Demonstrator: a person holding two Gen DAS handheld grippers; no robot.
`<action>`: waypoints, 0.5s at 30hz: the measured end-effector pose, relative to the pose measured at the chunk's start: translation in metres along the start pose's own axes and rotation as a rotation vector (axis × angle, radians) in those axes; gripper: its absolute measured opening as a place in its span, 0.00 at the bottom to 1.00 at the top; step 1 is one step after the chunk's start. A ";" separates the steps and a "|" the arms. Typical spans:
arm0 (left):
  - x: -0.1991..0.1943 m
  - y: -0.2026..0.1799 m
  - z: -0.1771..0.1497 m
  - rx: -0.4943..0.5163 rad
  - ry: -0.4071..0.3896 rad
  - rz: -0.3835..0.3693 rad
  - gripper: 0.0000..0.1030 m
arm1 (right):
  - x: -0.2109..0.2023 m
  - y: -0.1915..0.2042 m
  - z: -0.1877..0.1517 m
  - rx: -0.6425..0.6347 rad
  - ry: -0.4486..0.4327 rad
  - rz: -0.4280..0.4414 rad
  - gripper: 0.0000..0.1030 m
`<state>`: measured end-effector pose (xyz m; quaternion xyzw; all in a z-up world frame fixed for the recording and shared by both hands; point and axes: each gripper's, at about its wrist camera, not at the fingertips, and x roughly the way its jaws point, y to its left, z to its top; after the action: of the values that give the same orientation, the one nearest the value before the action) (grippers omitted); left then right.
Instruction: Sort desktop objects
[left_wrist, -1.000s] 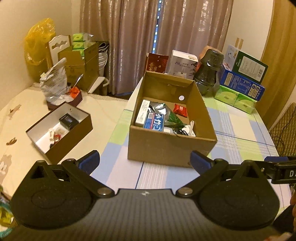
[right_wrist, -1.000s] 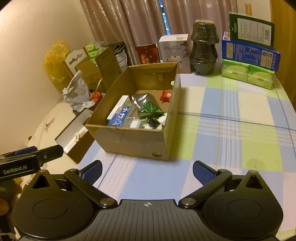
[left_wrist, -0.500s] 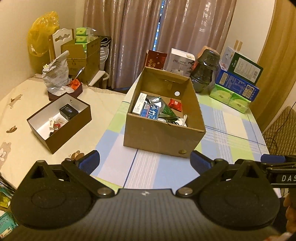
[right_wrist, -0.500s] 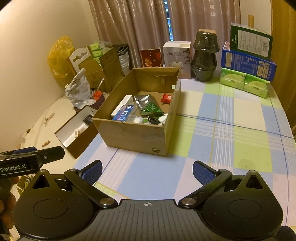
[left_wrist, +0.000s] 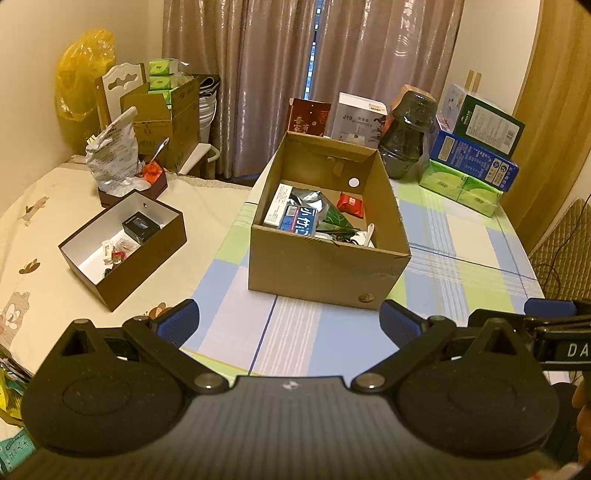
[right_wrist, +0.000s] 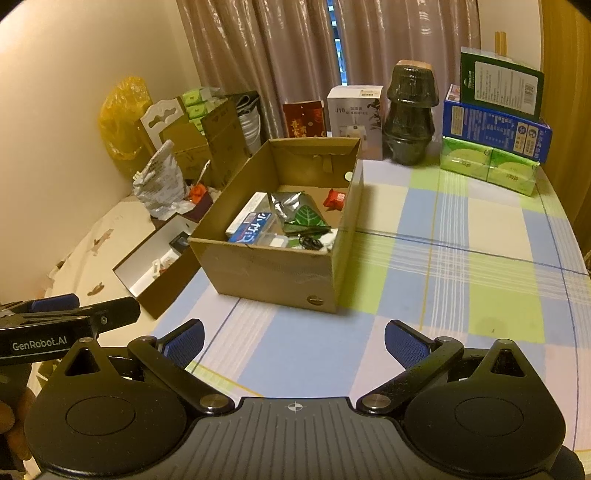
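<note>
We hold the left hand-held gripper level above the near edge of the checked blue-and-green tabletop, its blue-padded fingers spread wide apart and empty. The right hand-held gripper hovers just beside it, likewise level, fingers apart and holding nothing. Both point at the open brown cardboard box near the tabletop's left edge, which contains a blue-and-white carton, a silver foil pouch and a small red packet.
</note>
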<state>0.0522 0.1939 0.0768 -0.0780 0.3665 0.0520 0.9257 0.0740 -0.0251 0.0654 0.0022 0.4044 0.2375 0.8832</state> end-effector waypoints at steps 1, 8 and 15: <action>0.001 0.000 0.000 0.002 -0.002 0.000 0.99 | 0.000 0.000 0.000 0.000 0.000 0.000 0.98; 0.004 -0.004 -0.001 0.024 0.000 -0.005 0.99 | 0.001 -0.003 -0.001 0.004 -0.001 -0.008 0.98; 0.008 -0.003 -0.003 0.032 0.010 0.002 0.99 | 0.003 -0.006 -0.001 0.006 0.003 -0.014 0.98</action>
<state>0.0563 0.1908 0.0695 -0.0633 0.3718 0.0467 0.9250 0.0780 -0.0292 0.0612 0.0015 0.4064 0.2300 0.8843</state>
